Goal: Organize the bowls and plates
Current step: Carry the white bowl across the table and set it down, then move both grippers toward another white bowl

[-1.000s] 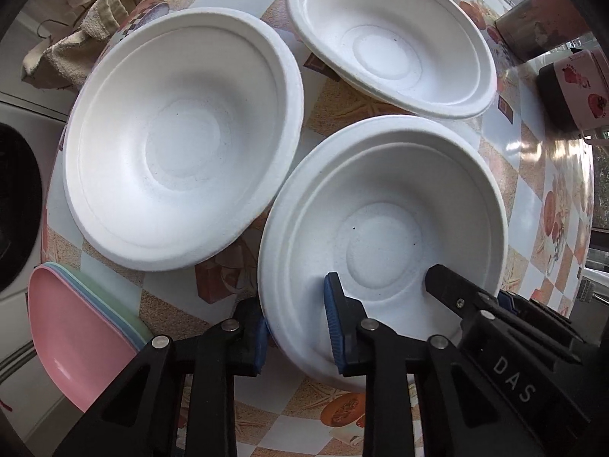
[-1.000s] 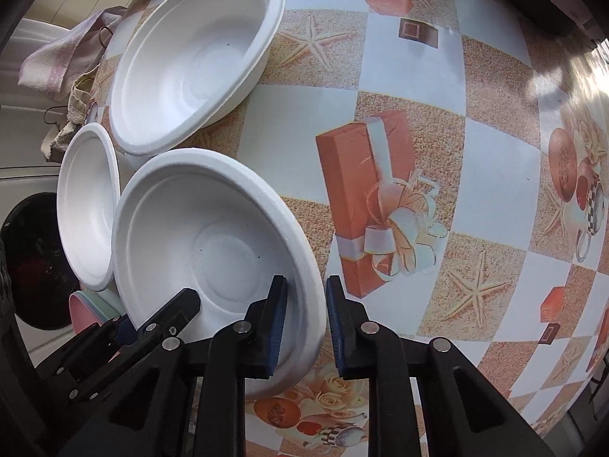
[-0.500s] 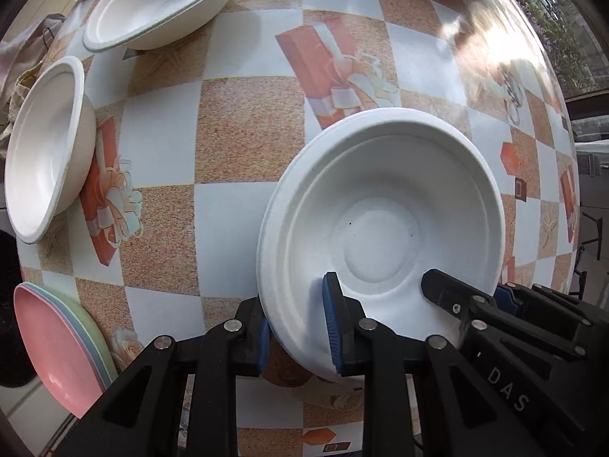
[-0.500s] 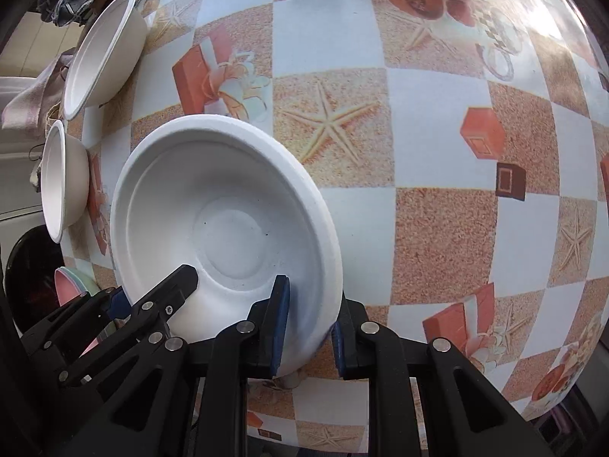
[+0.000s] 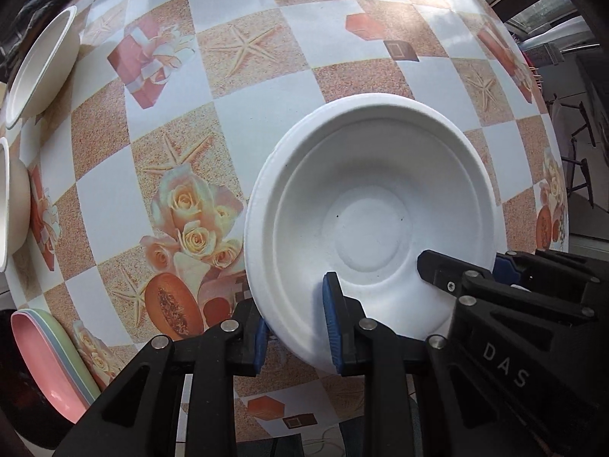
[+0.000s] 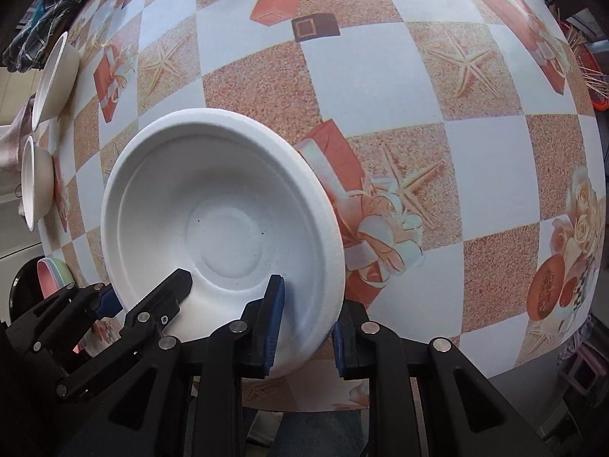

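Both my claws, left claw [image 5: 297, 327] and right claw [image 6: 304, 323], pinch one white bowl's [image 5: 373, 228] rim above the patterned surface [image 5: 266, 87].

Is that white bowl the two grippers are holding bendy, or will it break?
The white bowl looks like thin moulded pulp, so probably light and slightly bendy, unlikely to shatter. Left gripper and right gripper pinch only its rim, which might crease.

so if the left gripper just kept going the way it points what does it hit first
Probably the patterned tablecloth below. The left gripper points down, shut on the rim of the white bowl, so the bowl's underside would likely land first; depth is unclear.
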`<state>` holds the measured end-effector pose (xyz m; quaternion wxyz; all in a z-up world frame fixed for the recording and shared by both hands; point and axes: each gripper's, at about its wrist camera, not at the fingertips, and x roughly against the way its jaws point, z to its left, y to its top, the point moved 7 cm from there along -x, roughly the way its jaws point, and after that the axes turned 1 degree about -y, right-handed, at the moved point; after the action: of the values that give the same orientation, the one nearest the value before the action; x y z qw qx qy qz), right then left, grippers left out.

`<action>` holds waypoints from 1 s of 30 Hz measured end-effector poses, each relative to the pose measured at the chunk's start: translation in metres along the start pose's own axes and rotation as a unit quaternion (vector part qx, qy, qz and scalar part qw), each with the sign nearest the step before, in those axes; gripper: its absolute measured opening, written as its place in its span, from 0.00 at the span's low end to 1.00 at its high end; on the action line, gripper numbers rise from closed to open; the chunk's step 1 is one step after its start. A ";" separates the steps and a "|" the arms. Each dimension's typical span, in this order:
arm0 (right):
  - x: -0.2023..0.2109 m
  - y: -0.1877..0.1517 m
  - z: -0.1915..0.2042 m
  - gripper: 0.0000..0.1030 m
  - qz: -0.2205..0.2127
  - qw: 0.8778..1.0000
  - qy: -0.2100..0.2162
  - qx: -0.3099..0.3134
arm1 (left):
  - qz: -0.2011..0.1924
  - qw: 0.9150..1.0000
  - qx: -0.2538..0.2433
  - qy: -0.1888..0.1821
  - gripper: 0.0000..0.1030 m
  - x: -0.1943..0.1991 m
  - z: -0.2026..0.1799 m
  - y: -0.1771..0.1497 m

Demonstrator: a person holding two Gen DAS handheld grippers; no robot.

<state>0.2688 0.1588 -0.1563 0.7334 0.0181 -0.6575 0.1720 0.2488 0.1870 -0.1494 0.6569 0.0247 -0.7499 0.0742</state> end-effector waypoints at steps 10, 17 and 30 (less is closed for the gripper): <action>0.002 -0.015 -0.041 0.28 -0.016 1.000 0.004 -0.023 | -0.023 0.999 -0.028 0.005 0.58 0.026 0.004 -0.032; 0.035 -0.029 -0.067 0.75 -0.056 0.996 -0.006 -0.062 | -0.026 0.999 -0.029 -0.023 0.63 0.045 0.042 -0.031; 0.096 -0.018 -0.056 0.78 -0.079 0.992 0.012 -0.102 | -0.046 0.996 -0.047 -0.056 0.66 0.087 0.095 -0.057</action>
<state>0.3351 0.1781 -0.0672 0.7504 -0.0075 -0.6594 0.0457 0.1519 0.1221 -0.0711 0.6167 0.0319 -0.7865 0.0072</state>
